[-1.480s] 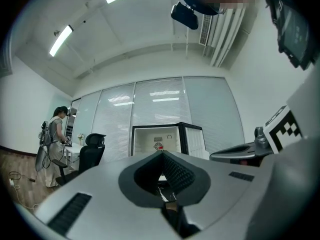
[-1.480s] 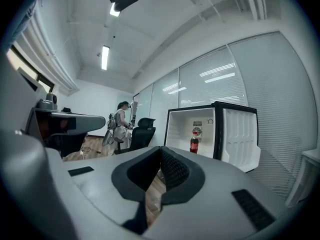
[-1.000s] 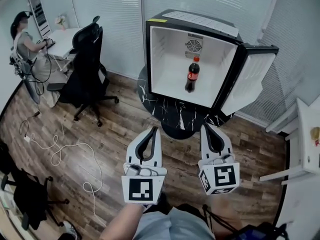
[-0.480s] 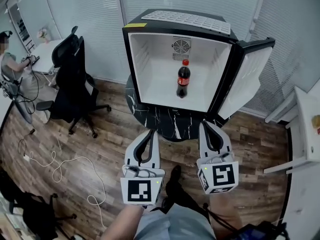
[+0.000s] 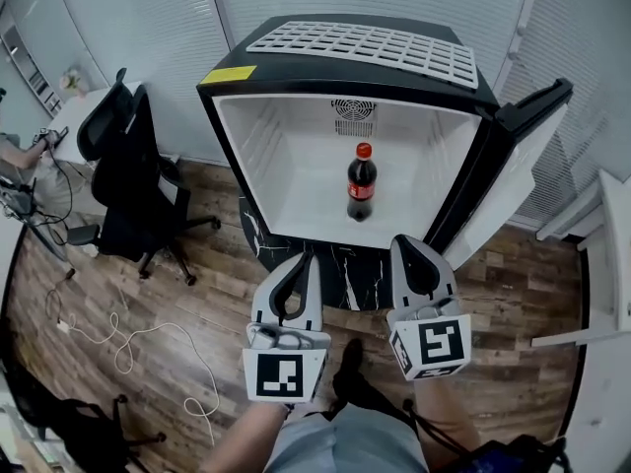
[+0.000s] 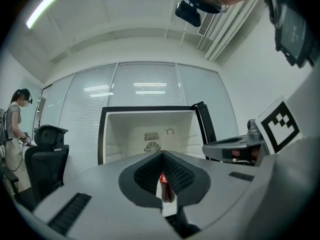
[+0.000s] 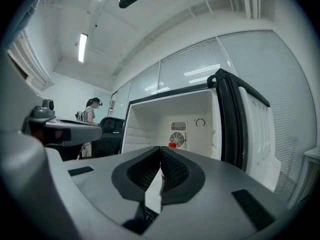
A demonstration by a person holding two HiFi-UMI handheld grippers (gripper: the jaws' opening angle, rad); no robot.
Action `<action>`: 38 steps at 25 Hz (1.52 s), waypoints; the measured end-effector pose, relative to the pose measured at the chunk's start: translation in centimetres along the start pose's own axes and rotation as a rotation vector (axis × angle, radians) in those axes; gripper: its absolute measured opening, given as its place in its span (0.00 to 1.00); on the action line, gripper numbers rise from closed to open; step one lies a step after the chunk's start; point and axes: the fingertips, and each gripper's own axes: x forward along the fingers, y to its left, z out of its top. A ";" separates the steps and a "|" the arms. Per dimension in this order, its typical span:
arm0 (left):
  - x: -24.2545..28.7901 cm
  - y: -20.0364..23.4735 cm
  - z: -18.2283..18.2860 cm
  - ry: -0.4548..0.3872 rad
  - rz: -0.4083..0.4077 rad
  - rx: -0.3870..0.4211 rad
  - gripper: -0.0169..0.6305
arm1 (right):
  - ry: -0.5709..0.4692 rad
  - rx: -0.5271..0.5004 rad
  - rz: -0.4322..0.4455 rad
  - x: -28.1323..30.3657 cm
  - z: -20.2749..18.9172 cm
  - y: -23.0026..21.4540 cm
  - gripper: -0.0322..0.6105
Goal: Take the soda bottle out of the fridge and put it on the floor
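A dark soda bottle (image 5: 361, 182) with a red cap and red label stands upright in the middle of the open mini fridge (image 5: 286, 151). The fridge sits on a small round black marble table (image 5: 340, 264), its door (image 5: 508, 180) swung out to the right. My left gripper (image 5: 301, 260) and right gripper (image 5: 406, 242) hover side by side in front of the fridge, below the bottle, both shut and empty. Through the left gripper's (image 6: 162, 154) tips I see the bottle (image 6: 164, 189) far ahead. Above the right gripper's (image 7: 160, 148) tips only the red cap (image 7: 172, 145) shows.
A black office chair (image 5: 128, 180) stands left of the fridge on the wood floor (image 5: 177, 304). A white cable (image 5: 128, 338) lies looped on the floor at the left. A white desk edge (image 5: 616, 254) is at the right. A person (image 6: 12, 134) stands far left.
The view has closed in on the fridge: it and the bottle appear larger and nearer. Both grippers stay shut and side by side.
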 end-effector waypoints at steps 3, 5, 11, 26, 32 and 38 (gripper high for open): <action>3.7 0.0 0.3 -0.011 -0.009 -0.002 0.05 | -0.006 -0.002 0.013 2.7 0.5 -1.7 0.07; 5.4 0.1 0.6 -0.017 -0.012 0.004 0.05 | -0.014 -0.012 0.018 4.2 1.2 -2.6 0.07; 8.9 1.4 1.2 -0.029 -0.001 0.004 0.05 | -0.027 -0.039 0.039 7.7 2.8 -3.8 0.09; 14.8 5.3 -0.4 -0.022 -0.028 0.004 0.05 | -0.020 -0.048 0.108 14.8 2.5 -3.3 0.40; 17.6 6.7 -1.6 0.006 -0.035 -0.027 0.05 | 0.033 -0.051 0.092 17.9 1.3 -4.3 0.44; 17.9 7.2 -3.4 0.027 -0.052 -0.042 0.05 | 0.064 -0.057 0.082 19.1 -0.7 -3.8 0.43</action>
